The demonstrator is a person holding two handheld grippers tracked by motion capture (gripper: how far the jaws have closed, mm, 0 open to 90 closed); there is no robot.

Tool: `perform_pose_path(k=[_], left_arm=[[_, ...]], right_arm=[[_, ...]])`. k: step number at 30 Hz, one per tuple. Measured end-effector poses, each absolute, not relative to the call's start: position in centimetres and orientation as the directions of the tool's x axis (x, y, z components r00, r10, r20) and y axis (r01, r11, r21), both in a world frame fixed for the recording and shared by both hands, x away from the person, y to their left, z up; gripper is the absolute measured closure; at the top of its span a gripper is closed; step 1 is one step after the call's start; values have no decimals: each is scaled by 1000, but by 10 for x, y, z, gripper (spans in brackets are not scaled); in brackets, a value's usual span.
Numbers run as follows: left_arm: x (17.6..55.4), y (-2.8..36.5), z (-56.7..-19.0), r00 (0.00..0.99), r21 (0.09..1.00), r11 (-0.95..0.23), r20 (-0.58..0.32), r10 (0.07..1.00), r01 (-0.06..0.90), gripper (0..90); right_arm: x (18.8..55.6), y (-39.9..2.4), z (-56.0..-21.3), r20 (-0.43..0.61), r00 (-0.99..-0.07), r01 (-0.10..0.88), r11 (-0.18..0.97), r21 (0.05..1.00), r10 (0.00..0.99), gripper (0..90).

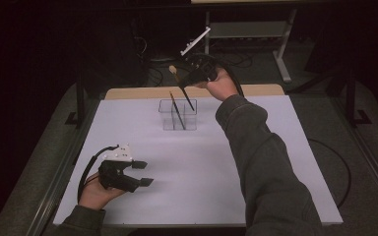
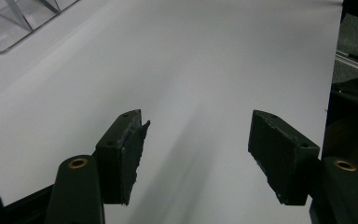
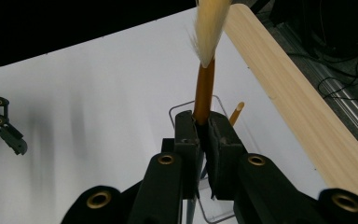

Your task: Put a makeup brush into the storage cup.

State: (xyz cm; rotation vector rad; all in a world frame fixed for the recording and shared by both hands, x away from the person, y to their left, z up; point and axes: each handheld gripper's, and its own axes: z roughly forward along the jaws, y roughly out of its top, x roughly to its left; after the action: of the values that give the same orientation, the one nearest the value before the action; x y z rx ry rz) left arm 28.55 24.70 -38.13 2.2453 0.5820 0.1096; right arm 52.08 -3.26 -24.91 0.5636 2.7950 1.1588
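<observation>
My right gripper (image 1: 186, 81) hangs above the far middle of the table, shut on a brush (image 1: 188, 96). In the right gripper view the jaws (image 3: 204, 126) clamp its orange-brown handle (image 3: 204, 88), and the pale bristles (image 3: 209, 28) point away from them. The dark lower end of the brush reaches down toward a clear divided container (image 1: 189, 123). A second brush (image 1: 177, 110) stands tilted inside it, its tip (image 3: 237, 113) showing past the jaws. My left gripper (image 1: 142, 173) rests low at the front left, open, with nothing between its pads (image 2: 130, 149).
A white sheet (image 1: 202, 167) covers the table, with a wooden strip (image 1: 138, 92) along its far edge. A corner of the clear container (image 2: 9, 23) lies far ahead of the left gripper. Cables (image 1: 342, 167) trail on the floor to the right.
</observation>
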Motion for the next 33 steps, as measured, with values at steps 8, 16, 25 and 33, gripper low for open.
perform_pose_path(k=[8,16,25,33], left_arm=[[285,247,-382,890,725,-576,-112,442,377,345],[286,247,-382,891,729,-571,-117,439,378,343],[286,250,-382,890,728,-571,-119,441,380,341],[286,249,-383,887,731,-563,-127,443,386,341]], right_arm=[[529,-29,-249,77,-924,319,643,697,375,828],[537,-29,-256,84,-912,342,630,697,402,828],[542,-25,-265,84,-904,354,627,694,418,828],[544,-23,-272,88,-900,364,624,691,428,828]])
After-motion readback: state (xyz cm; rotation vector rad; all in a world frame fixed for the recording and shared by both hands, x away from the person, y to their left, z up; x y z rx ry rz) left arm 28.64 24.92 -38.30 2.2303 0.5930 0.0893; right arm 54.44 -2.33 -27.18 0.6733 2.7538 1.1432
